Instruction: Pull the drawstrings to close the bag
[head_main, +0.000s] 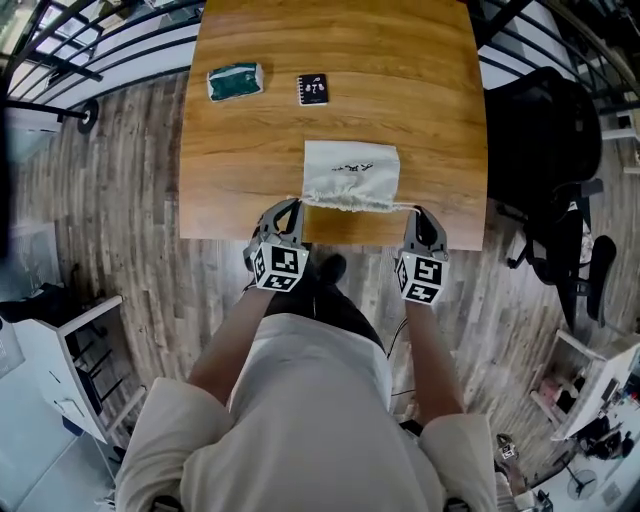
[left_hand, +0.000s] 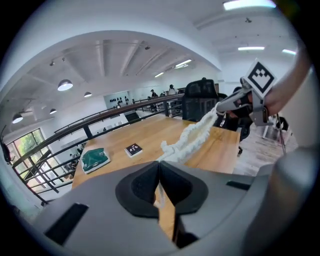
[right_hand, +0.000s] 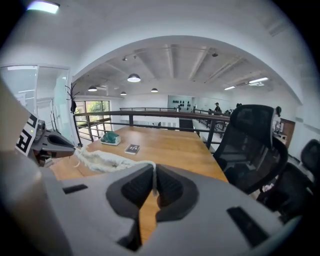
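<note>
Your left gripper (head_main: 288, 208) and right gripper (head_main: 420, 214) both pinch the drawstrings (right_hand: 154, 172), with the bag (head_main: 350, 172) between them at the table's (head_main: 240, 190) near edge; green pouch (head_main: 235, 81) and booklet (head_main: 313, 89) lie beyond.

Even, bright light is given by round ceiling lamps (right_hand: 133, 78) and strip lights (left_hand: 249, 4), with daylight admitted through a window (right_hand: 95, 117). Shadows are soft. Both gripper views are bent by fisheye distortion, darkened at the corners, and blurred in the nearest foreground.
</note>
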